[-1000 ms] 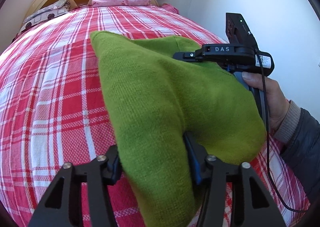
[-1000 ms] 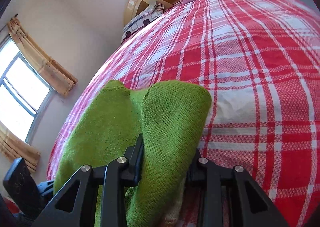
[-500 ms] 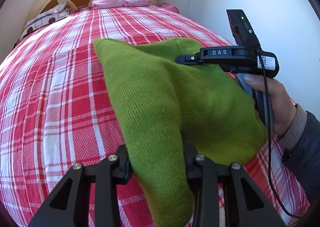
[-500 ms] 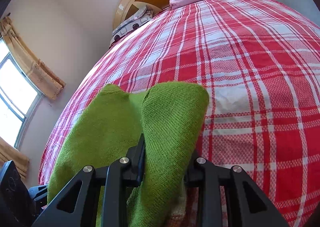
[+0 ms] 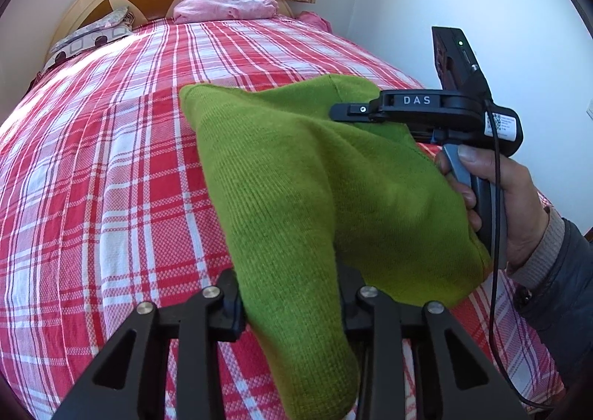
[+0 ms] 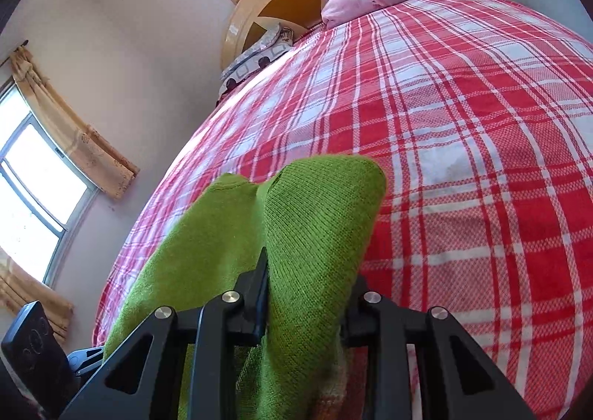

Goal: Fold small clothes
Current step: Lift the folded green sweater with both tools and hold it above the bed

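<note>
Two hand-held grippers clamping one green knitted garment (image 5: 296, 175), left gripper (image 5: 289, 301) pinching a fold, jaws having just closed tighter, right gripper (image 6: 307, 305) gripping another, red-and-white plaid bedspread (image 5: 111, 168) lying beneath both.

The only readable text is "DAS", in pale capital letters on the black top bar of the right gripper (image 5: 350, 112), seen from the left wrist camera. Behind that bar, on the same device, sits a small white label (image 5: 501, 125) with a square code and several lines of print, all too small to make out. In the right wrist view nothing readable shows, neither on the black frame in the foreground nor on the dark device at the lower left edge.
</note>
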`<state>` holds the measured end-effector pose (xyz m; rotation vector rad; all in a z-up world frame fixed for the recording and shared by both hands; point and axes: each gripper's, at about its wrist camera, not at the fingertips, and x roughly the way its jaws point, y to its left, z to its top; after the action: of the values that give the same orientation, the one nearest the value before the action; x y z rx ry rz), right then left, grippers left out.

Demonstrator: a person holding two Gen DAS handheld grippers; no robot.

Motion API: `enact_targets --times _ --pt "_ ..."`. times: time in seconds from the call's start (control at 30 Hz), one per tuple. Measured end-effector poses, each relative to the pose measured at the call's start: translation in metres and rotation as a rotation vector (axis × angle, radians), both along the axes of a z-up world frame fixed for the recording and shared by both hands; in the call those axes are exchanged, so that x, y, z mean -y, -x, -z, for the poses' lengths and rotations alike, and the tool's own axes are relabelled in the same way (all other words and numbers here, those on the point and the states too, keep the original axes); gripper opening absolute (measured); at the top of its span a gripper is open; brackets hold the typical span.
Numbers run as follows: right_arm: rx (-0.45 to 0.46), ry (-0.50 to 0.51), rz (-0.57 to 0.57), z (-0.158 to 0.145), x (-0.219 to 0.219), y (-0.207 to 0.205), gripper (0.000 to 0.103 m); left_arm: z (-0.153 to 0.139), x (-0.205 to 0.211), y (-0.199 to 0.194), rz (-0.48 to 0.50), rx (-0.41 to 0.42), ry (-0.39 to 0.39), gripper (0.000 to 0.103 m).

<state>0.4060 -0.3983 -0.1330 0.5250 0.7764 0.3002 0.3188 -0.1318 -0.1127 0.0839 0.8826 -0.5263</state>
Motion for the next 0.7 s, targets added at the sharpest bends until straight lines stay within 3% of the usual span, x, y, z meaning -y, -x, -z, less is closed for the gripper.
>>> enact_targets --times 0.7 --pt "0.070 -0.049 -0.083 -0.021 -0.071 0.049 0.029 -0.021 -0.051 0.056 -0.050 0.053 0.009 0.036"
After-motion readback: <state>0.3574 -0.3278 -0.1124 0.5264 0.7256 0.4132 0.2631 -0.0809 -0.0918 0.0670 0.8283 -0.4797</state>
